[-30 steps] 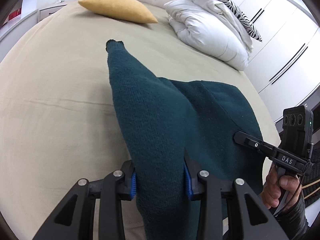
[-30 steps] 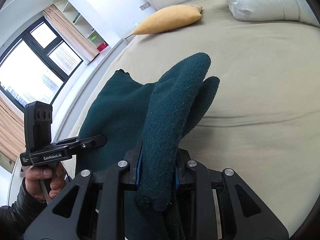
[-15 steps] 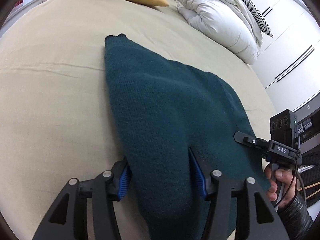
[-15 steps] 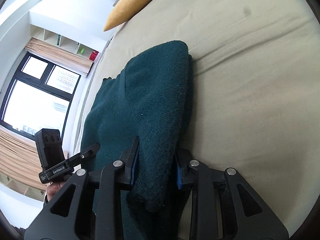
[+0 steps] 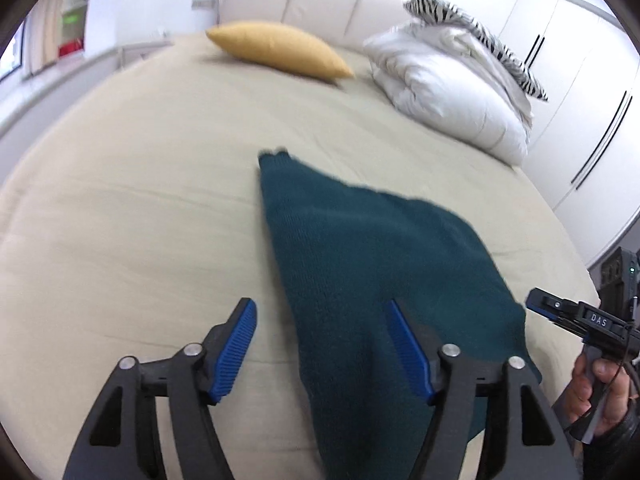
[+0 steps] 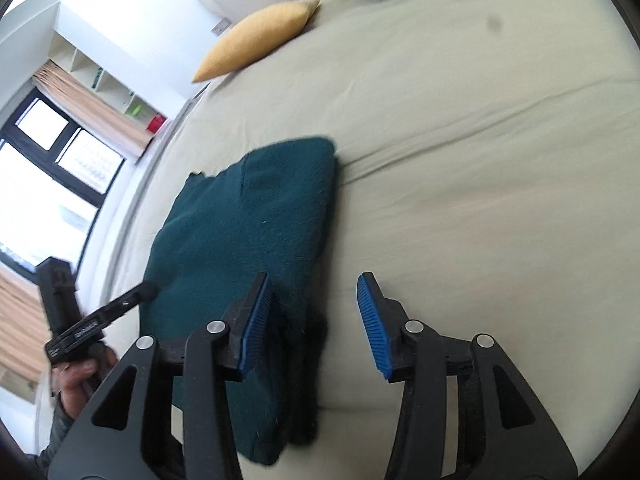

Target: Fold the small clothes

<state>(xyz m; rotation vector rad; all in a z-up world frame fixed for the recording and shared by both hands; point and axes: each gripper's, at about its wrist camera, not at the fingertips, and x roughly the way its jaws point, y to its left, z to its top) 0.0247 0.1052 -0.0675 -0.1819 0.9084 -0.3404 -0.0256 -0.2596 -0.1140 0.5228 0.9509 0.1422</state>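
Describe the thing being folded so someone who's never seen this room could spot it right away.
Start at the big bed with the beige sheet. At its near edge, just ahead of the two open grippers, lies a dark teal knitted garment, folded flat. It is the only dark thing on the bed; the yellow cushion and white duvet lie up by the headboard.

Left gripper [image 5: 322, 326]: matte black linkage arms with triangular cut-outs and round silver pivot screws.
Left gripper pads [image 5: 236, 350]: bright blue, finely ribbed strips lining the fingers.
Right gripper [image 6: 316, 314]: the same black frame with silver screws and blue ribbed pads [image 6: 372, 322].
Right gripper markings: white letters "DAS" on a black bar, a small green light on the camera block.
Right hand [image 5: 596, 398]: bare skin, dark sleeve at the wrist, thin black cable alongside.
Left hand [image 6: 80, 380]: bare skin, dark sleeve; white lettering above it too blurred to read.
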